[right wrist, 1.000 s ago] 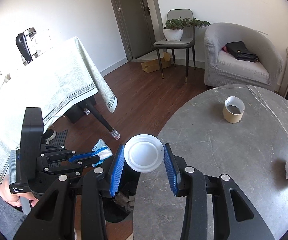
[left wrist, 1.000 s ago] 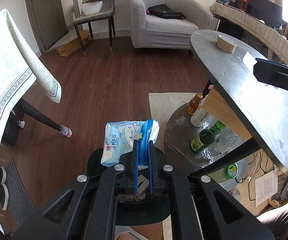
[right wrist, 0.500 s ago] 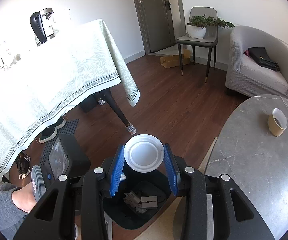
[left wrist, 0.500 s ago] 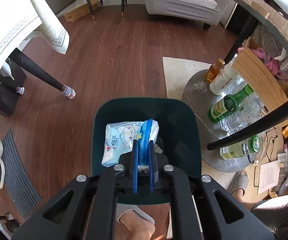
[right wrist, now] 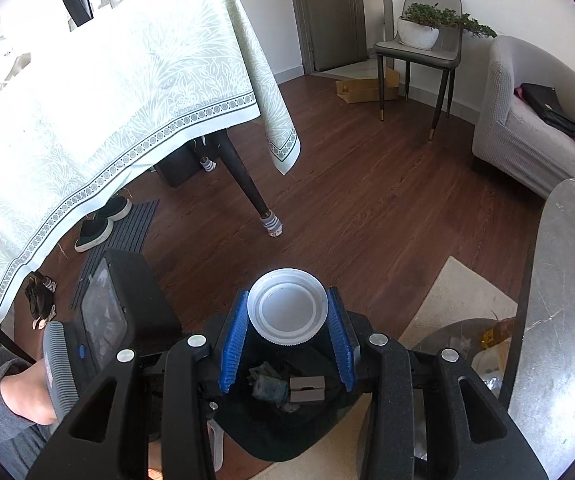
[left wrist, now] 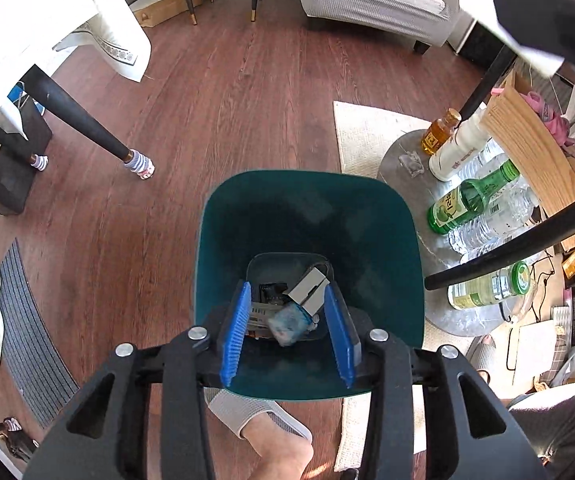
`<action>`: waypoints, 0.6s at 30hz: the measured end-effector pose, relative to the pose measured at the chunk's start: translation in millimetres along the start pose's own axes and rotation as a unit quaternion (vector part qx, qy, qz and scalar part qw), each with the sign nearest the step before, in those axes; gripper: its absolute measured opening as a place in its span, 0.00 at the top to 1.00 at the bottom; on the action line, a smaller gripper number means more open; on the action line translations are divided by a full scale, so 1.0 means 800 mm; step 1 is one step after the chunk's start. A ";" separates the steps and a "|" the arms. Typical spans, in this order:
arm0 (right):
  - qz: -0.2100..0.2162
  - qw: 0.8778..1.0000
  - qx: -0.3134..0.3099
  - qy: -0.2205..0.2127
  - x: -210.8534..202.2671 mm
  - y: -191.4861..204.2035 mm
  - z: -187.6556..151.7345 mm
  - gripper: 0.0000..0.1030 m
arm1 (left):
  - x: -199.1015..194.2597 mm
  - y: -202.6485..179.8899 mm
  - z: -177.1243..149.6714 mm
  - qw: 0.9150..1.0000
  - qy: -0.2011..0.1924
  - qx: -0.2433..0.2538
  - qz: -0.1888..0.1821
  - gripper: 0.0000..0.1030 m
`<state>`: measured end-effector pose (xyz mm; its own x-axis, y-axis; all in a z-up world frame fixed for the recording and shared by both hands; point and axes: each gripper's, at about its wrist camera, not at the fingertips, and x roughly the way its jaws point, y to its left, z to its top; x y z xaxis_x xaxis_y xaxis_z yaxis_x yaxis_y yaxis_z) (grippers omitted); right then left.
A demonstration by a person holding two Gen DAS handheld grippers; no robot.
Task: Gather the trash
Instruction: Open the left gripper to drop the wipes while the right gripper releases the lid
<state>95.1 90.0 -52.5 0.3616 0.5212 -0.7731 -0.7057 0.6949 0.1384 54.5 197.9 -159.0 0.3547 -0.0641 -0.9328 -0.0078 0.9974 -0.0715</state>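
A dark teal trash bin (left wrist: 387, 216) stands on the floor right below my left gripper (left wrist: 287, 330), which is open and empty over its mouth. The blue-white wipes packet (left wrist: 287, 322) lies at the bin's bottom among a grey box (left wrist: 309, 288) and other trash. My right gripper (right wrist: 286, 330) is shut on a white plastic cup (right wrist: 286, 312), seen bottom-on, held above the same bin (right wrist: 287, 440). The packet (right wrist: 269, 388) shows inside there too.
Several bottles (left wrist: 471, 204) stand on a low round stone base (left wrist: 447, 320) right of the bin. A tableclothed table (right wrist: 107, 92) and its leg (right wrist: 247, 188) are to the left. The grey marble tabletop (right wrist: 559, 320) is at right. An armchair (right wrist: 535, 120) is beyond.
My left gripper opened and the wipes packet fell into the bin. My right gripper carried the cup from over the marble table to above the bin.
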 end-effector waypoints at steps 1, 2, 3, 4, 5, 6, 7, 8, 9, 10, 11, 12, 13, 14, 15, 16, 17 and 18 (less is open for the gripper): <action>-0.002 1.000 0.000 0.004 0.005 0.001 -0.001 0.62 | -0.007 0.005 0.000 1.000 -0.006 -0.003 0.000 0.55; -0.003 1.000 -0.001 0.008 0.010 0.002 -0.002 0.62 | -0.015 0.009 0.000 1.000 -0.014 -0.006 0.002 0.55; -0.004 1.000 -0.001 0.013 0.014 0.003 -0.002 0.62 | -0.023 0.013 -0.001 1.000 -0.023 -0.009 0.006 0.55; -0.004 1.000 -0.001 0.017 0.019 0.004 -0.004 0.62 | -0.032 0.017 -0.001 0.999 -0.030 -0.010 0.009 0.55; -0.005 1.000 -0.003 0.021 0.024 0.006 -0.005 0.62 | -0.041 0.020 0.000 0.999 -0.040 -0.011 0.011 0.55; -0.005 1.000 -0.005 0.025 0.029 0.009 -0.006 0.62 | -0.051 0.024 0.001 0.999 -0.050 -0.011 0.013 0.55; -0.005 1.000 -0.007 0.029 0.033 0.011 -0.008 0.62 | -0.062 0.026 0.003 0.998 -0.063 -0.012 0.015 0.55; -0.005 0.999 -0.009 0.034 0.037 0.014 -0.009 0.62 | -0.072 0.029 0.005 0.997 -0.074 -0.014 0.015 0.55; -0.004 0.999 -0.010 0.038 0.042 0.017 -0.010 0.62 | -0.081 0.031 0.007 0.996 -0.085 -0.015 0.017 0.55; -0.004 0.999 -0.011 0.042 0.047 0.020 -0.012 0.62 | -0.091 0.033 0.009 0.995 -0.097 -0.017 0.021 0.55; -0.003 0.999 -0.011 0.046 0.051 0.023 -0.014 0.62 | -0.099 0.037 0.012 0.994 -0.107 -0.021 0.026 0.55; -0.003 0.999 -0.012 0.050 0.056 0.025 -0.015 0.62 | -0.107 0.040 0.014 0.993 -0.116 -0.026 0.027 0.55; -0.003 0.998 -0.013 0.054 0.061 0.025 -0.017 0.62 | -0.115 0.043 0.017 0.991 -0.124 -0.032 0.025 0.56; -0.003 0.998 -0.014 0.059 0.066 0.027 -0.019 0.62 | -0.121 0.045 0.019 0.990 -0.130 -0.038 0.024 0.57; -0.003 0.998 -0.014 0.064 0.070 0.027 -0.022 0.62 | -0.128 0.047 0.021 0.989 -0.137 -0.042 0.022 0.59; -0.003 0.997 -0.014 0.070 0.075 0.027 -0.024 0.62 | -0.135 0.047 0.023 0.988 -0.143 -0.044 0.022 0.59; -0.001 0.997 -0.013 0.075 0.079 0.028 -0.027 0.62 | -0.141 0.047 0.025 0.988 -0.149 -0.045 0.021 0.59; 0.000 0.997 -0.013 0.080 0.084 0.028 -0.030 0.62 | -0.147 0.046 0.026 0.987 -0.154 -0.044 0.022 0.59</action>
<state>89.1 128.4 -116.3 0.2607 0.4341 -0.8623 -0.7216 0.6810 0.1247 31.7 242.6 -44.6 0.6200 0.0054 -0.7846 -0.1051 0.9915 -0.0762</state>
